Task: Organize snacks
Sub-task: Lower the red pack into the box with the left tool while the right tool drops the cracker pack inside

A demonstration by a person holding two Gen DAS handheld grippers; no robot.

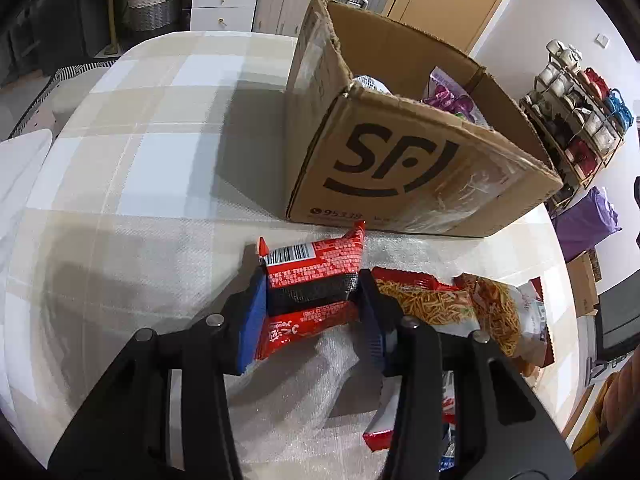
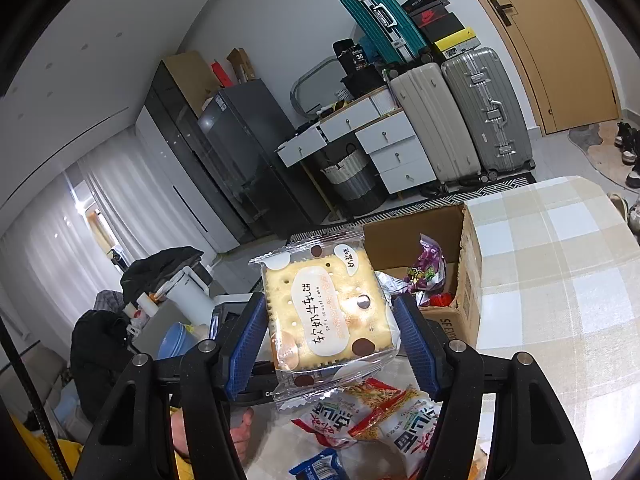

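In the left wrist view my left gripper [image 1: 312, 296] is shut on a red and black snack packet [image 1: 316, 280] that lies on the checked tablecloth [image 1: 140, 160], its blue pads pressing both sides. Just beyond stands an open cardboard box [image 1: 400, 172] with purple packets [image 1: 452, 100] inside. In the right wrist view my right gripper [image 2: 332, 320] is shut on a clear-wrapped cracker packet [image 2: 328, 312], held up in the air in front of the same cardboard box [image 2: 464, 264].
More snack packets printed with noodle sticks [image 1: 472, 304] lie to the right of the left gripper, and similar packets [image 2: 372, 416] lie under the right one. A cup rack [image 1: 576, 120] stands beyond the box. Suitcases [image 2: 460, 120] and drawers stand against the far wall.
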